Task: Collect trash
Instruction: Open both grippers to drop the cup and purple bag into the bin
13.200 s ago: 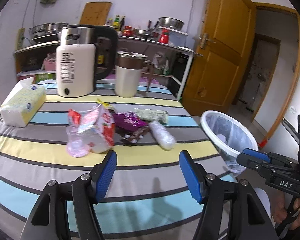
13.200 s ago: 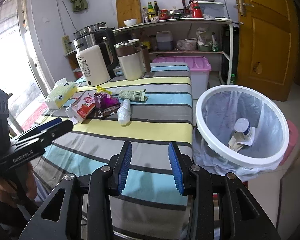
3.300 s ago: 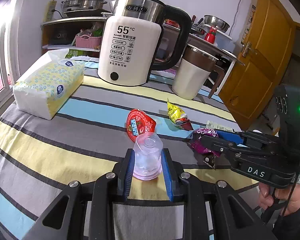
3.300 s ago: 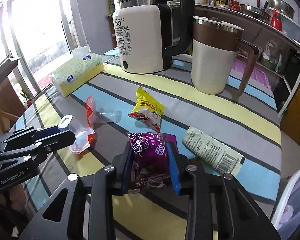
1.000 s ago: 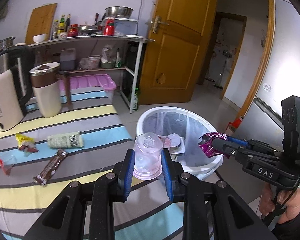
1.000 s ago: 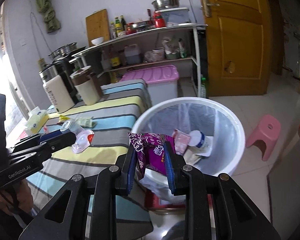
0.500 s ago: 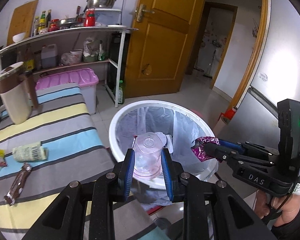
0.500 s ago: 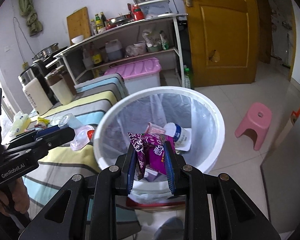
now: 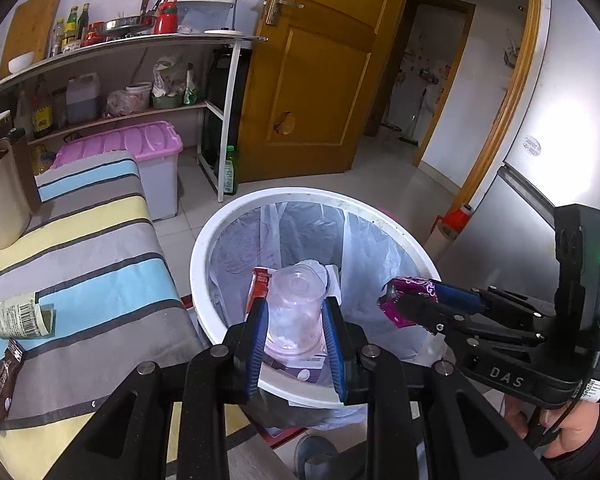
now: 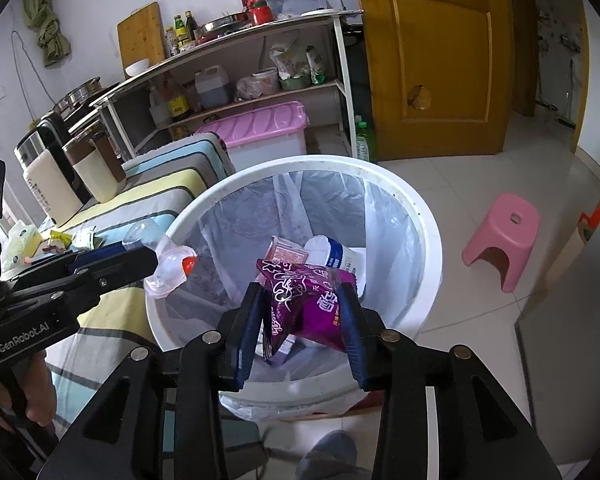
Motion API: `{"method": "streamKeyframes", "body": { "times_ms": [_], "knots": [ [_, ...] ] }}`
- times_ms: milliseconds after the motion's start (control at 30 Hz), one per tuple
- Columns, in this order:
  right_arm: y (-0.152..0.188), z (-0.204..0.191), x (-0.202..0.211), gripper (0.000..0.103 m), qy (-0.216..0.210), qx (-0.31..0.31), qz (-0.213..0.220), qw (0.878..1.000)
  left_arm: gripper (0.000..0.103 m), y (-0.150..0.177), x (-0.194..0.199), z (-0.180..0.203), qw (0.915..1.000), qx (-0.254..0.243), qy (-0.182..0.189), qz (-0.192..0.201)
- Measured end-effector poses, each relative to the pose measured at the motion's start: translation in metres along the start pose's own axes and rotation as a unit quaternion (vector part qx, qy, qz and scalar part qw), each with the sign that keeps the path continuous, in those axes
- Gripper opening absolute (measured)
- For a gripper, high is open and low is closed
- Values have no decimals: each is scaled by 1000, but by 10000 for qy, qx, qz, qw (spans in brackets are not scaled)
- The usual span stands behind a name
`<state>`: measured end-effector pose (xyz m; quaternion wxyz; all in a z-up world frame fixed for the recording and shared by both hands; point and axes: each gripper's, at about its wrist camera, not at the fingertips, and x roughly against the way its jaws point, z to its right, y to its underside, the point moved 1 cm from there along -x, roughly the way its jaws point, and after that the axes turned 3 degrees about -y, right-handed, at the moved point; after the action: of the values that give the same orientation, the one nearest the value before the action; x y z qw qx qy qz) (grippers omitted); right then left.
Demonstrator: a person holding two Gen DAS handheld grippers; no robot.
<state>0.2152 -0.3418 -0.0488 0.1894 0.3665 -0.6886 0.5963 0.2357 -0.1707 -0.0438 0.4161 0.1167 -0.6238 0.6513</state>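
Note:
My left gripper (image 9: 295, 316) is shut on a clear plastic cup (image 9: 298, 288), held over the near side of the white lined trash bin (image 9: 204, 248). From the right wrist view that cup (image 10: 168, 268) hangs just inside the bin's left rim (image 10: 428, 220). My right gripper (image 10: 302, 300) is over the bin too, and its jaws are opening. The purple snack wrapper (image 10: 300, 280) lies tilted and loose between its fingers. In the left wrist view the wrapper (image 9: 408, 284) still sits at that gripper's tips, above the bin's right side.
The bin holds a white bottle (image 10: 332, 256) and a pink carton (image 10: 286, 256). Left of it, the striped table (image 9: 80, 248) carries a green-white wrapper (image 9: 16, 314) and a brown bar wrapper (image 9: 2, 384). A pink stool (image 10: 504, 236) stands on the floor to the right, and a pink-lidded box (image 9: 140, 148) behind.
Both grippers have come forward and down from beside the table to above the bin's opening. The right jaws have spread, and the purple wrapper has loosened and tilted between them.

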Motion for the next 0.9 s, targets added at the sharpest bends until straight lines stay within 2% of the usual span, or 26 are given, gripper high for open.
{"method": "streamKeyframes", "body": {
  "times_ms": [467, 633, 900],
  "knots": [
    [1, -7, 14, 43, 45, 139, 248, 9996, 29, 5, 16, -8, 9998, 158, 45, 117],
    [2, -12, 20, 50, 22, 181, 368, 9992, 29, 9, 27, -11, 9997, 178, 22, 169],
    [0, -23, 31, 50, -42, 244, 439, 9987, 29, 14, 43, -14, 9994, 215, 0, 267]
  ]
}}
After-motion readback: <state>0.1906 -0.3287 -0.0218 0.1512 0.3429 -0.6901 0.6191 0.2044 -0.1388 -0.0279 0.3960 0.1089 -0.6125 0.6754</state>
